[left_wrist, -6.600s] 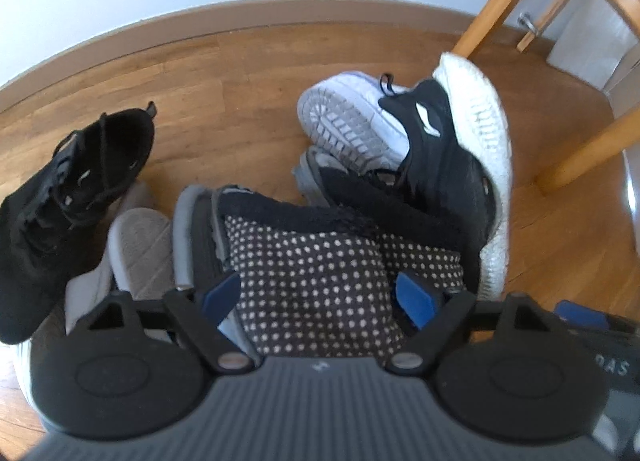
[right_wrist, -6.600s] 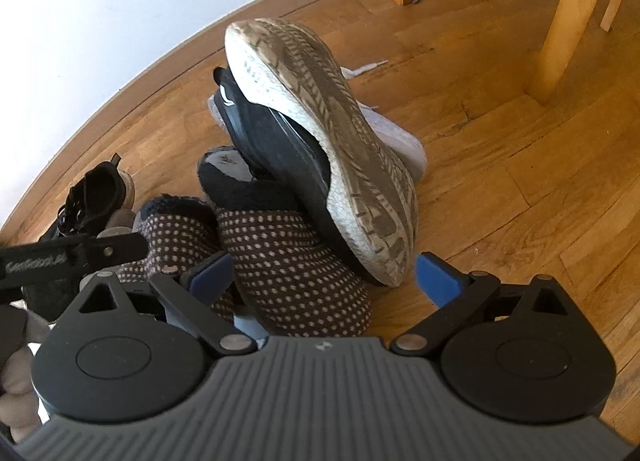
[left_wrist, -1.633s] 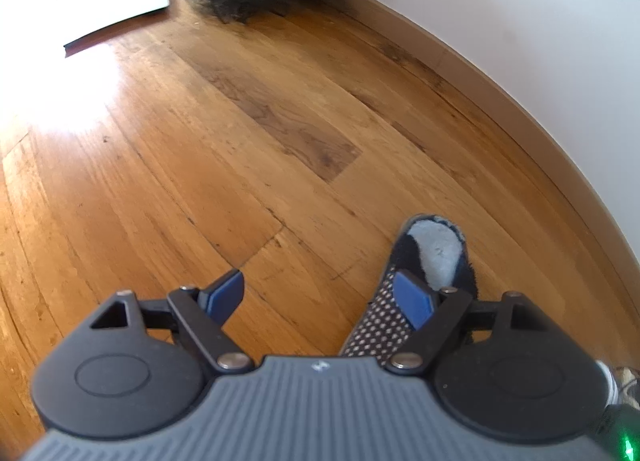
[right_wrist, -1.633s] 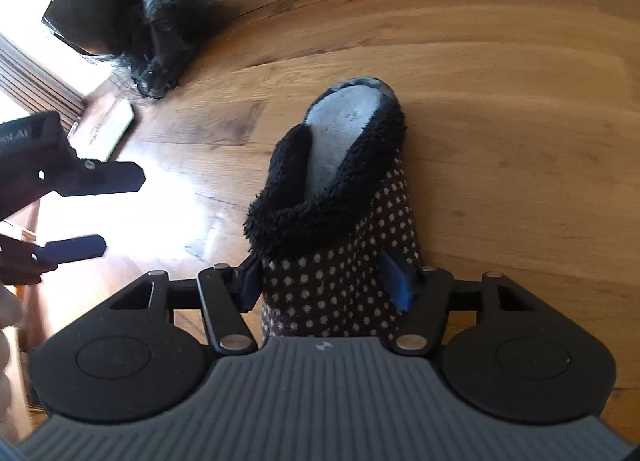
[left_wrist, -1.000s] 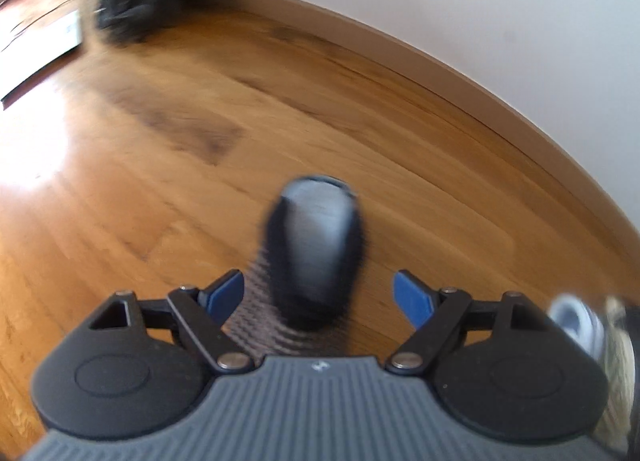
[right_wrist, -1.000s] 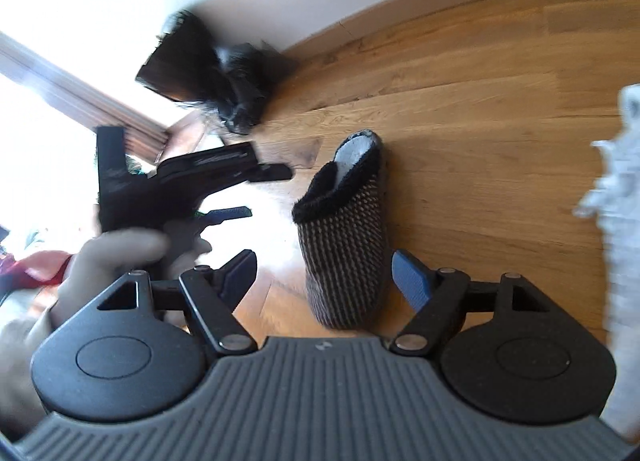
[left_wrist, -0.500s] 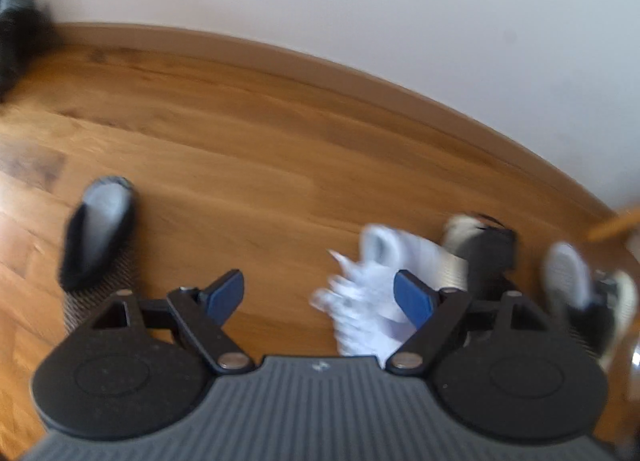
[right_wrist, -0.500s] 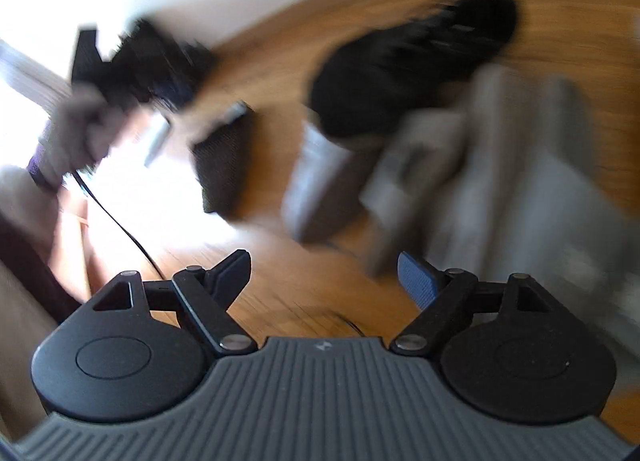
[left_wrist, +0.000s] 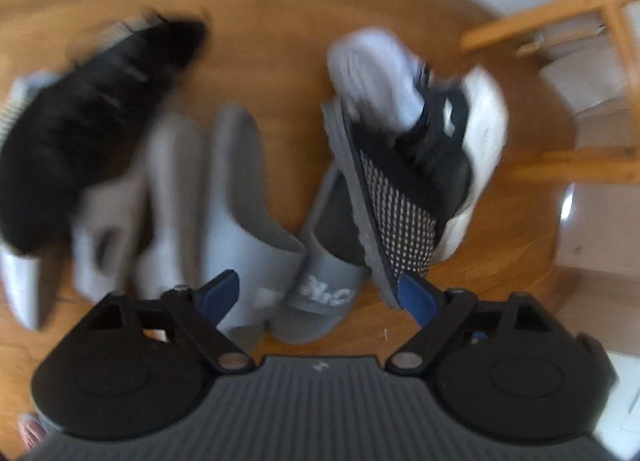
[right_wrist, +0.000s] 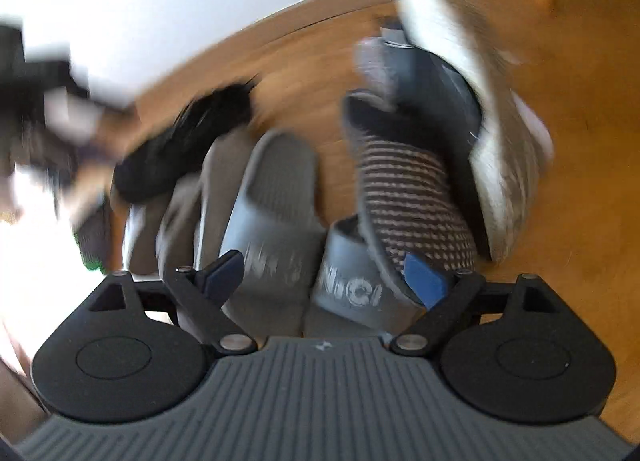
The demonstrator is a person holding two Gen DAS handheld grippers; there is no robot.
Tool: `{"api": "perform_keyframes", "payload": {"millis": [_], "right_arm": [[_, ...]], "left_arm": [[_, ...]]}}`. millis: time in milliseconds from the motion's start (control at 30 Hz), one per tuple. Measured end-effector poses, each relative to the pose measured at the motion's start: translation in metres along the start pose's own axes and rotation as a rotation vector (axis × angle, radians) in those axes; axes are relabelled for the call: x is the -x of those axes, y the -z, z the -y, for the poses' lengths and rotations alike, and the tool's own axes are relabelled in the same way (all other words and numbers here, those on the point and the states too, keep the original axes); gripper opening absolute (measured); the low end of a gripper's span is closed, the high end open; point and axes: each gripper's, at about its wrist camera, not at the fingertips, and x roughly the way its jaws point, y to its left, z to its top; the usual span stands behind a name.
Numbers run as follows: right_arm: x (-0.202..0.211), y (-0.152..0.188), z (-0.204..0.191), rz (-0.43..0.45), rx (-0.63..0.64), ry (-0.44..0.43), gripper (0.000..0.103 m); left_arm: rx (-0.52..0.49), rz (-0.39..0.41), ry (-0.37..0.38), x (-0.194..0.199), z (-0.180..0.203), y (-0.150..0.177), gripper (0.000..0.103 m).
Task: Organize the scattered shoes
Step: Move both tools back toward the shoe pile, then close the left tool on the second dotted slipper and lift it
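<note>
Both views are blurred and look down on a pile of shoes on the wood floor. My left gripper (left_wrist: 318,297) is open and holds nothing; it hovers over two grey slides (left_wrist: 240,197). To their right a dotted slipper (left_wrist: 396,205) lies on its side against a black sneaker with a white sole (left_wrist: 452,149) and a white sneaker (left_wrist: 376,77). A black sneaker (left_wrist: 92,133) lies at the left. My right gripper (right_wrist: 323,277) is open too, just above the grey slides (right_wrist: 276,197), with the dotted slipper (right_wrist: 412,197) and the white-soled sneaker (right_wrist: 492,121) to the right.
Wooden chair legs (left_wrist: 560,21) stand at the right behind the pile. A white wall and its baseboard (right_wrist: 280,17) run behind the shoes. Bare floor (right_wrist: 592,181) lies right of the pile. A dark blurred shape (right_wrist: 36,77) shows at the upper left.
Both grippers have swung away from the dotted slipper set down near the wall and now face the shoe pile again. Both stay open with nothing held.
</note>
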Motion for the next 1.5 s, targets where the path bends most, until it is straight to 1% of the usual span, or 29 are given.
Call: {"api": "perform_keyframes", "payload": {"millis": [33,67,133,200,267,333,500,600,700,733,767,800,867,933,1067,1300,1400,1500], "right_arm": [[-0.002,0.002,0.014,-0.007,-0.058,-0.026,0.089],[-0.002,0.004,0.023,-0.005,-0.081,-0.031,0.089],[0.0,0.007,0.033,-0.001,-0.081,-0.039,0.089],[0.001,0.011,0.039,-0.007,-0.086,-0.053,0.089],[-0.002,0.017,0.05,-0.028,-0.096,-0.062,0.089],[-0.007,0.02,0.059,-0.06,-0.107,-0.063,0.089],[-0.01,0.022,0.068,-0.088,-0.111,-0.085,0.09],[-0.011,0.02,0.072,-0.092,-0.123,-0.105,0.09],[-0.011,0.018,0.078,-0.095,-0.122,-0.103,0.09],[-0.011,0.017,0.079,-0.096,-0.123,-0.102,0.09],[-0.012,0.017,0.081,-0.097,-0.126,-0.102,0.09],[-0.012,0.017,0.082,-0.098,-0.129,-0.103,0.09],[-0.013,0.018,0.083,-0.095,-0.134,-0.106,0.09],[-0.013,0.017,0.084,-0.091,-0.133,-0.108,0.09],[-0.014,0.015,0.085,-0.087,-0.133,-0.108,0.09],[-0.013,0.005,0.08,-0.059,-0.112,-0.121,0.09],[-0.014,-0.002,0.075,-0.047,-0.106,-0.142,0.09],[-0.016,-0.01,0.066,-0.037,-0.081,-0.183,0.09]], "left_arm": [[0.021,-0.011,0.005,-0.01,0.001,-0.002,0.086],[0.054,-0.024,0.015,-0.024,0.003,-0.004,0.086],[0.089,-0.03,0.047,-0.052,0.01,-0.008,0.086],[0.082,-0.02,0.067,-0.071,0.019,-0.012,0.086],[0.051,0.001,0.045,-0.08,0.027,-0.013,0.086],[0.046,0.017,0.048,-0.084,0.029,-0.011,0.086],[0.15,-0.004,0.107,-0.095,0.026,-0.02,0.086],[0.171,-0.008,0.132,-0.102,0.027,-0.023,0.087],[0.181,0.002,0.173,-0.11,0.026,-0.024,0.086],[0.184,0.012,0.196,-0.113,0.025,-0.023,0.079],[0.188,0.02,0.212,-0.115,0.023,-0.021,0.066],[0.193,0.026,0.219,-0.115,0.022,-0.02,0.063],[0.203,0.037,0.232,-0.114,0.019,-0.017,0.049],[0.21,0.053,0.231,-0.11,0.015,-0.014,0.044],[0.207,0.081,0.215,-0.096,0.009,-0.009,0.042],[0.248,0.089,0.245,-0.066,-0.01,0.001,0.042],[0.255,0.1,0.255,-0.053,-0.017,0.006,0.042],[0.245,0.106,0.261,-0.037,-0.027,0.013,0.042]]}}
